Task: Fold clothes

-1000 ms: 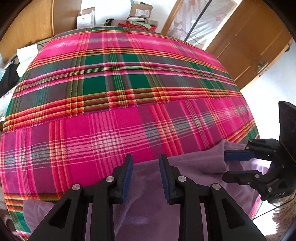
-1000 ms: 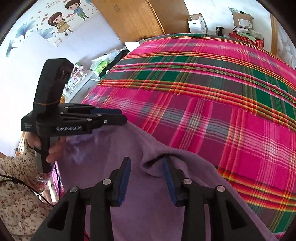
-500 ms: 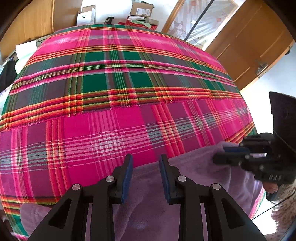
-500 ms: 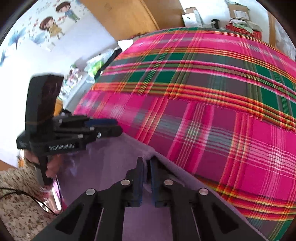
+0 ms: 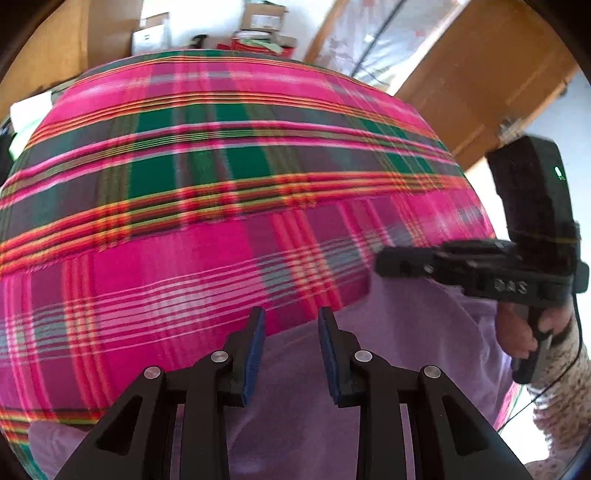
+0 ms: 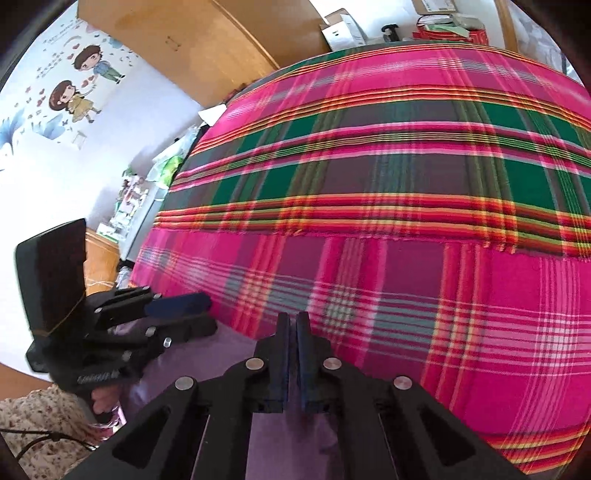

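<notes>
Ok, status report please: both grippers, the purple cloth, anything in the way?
Left gripper open above purple cloth. Right gripper shut on the cloth's edge. Cloth lies on plaid blanket. Nothing in the way.

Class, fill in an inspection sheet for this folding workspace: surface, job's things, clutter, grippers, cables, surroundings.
Surface: bed under a plaid blanket, pink, green and red.
Job's things: purple garment at the near edge.
Clutter: nothing seen on the blanket.
Grippers: left gripper open over the garment; right gripper shut on the garment's edge.
Cables: thin black cable below the right hand.
Surroundings: cardboard boxes past the bed, wooden wardrobe, cartoon wall sticker.
</notes>
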The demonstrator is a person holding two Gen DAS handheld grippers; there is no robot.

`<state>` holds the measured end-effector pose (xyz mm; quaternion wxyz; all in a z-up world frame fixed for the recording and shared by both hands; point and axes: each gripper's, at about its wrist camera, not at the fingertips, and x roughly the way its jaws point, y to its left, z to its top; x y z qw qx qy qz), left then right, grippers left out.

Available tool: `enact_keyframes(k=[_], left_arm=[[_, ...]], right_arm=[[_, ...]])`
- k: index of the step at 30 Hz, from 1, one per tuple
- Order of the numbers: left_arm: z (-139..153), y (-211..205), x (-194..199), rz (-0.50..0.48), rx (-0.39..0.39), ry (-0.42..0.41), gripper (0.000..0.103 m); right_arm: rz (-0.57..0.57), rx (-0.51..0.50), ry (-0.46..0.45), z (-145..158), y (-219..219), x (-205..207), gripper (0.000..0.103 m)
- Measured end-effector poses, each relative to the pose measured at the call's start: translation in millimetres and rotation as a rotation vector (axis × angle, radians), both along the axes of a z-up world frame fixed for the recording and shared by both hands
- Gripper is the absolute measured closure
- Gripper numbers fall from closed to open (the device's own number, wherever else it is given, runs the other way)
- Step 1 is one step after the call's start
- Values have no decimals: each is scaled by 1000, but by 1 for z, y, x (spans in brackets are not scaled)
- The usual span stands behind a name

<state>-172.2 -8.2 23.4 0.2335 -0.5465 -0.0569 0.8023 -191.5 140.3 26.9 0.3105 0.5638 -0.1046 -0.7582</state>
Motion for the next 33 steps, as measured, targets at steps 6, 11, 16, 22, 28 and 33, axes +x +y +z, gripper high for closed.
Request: enact_keyframes(k=[6, 11, 16, 22, 28, 33], left_arm=[[5, 23, -2, -70, 29, 5, 73], [3, 39, -5, -97, 31, -14, 73], [1, 46, -6, -101, 32, -24, 73], [0, 50, -10, -87, 51, -38, 73], [1, 61, -7, -101, -3, -8, 73], [2, 69, -6, -128, -38, 21, 73]], right_arm=[[28, 23, 91, 17, 10, 13, 97], [40, 71, 174, 34, 43, 38, 96], [78, 203, 235, 29, 67, 64, 96], [163, 241, 212, 14, 61, 70, 86], [225, 253, 229, 10, 55, 78, 79], [220, 266, 243, 9, 56, 81, 87]])
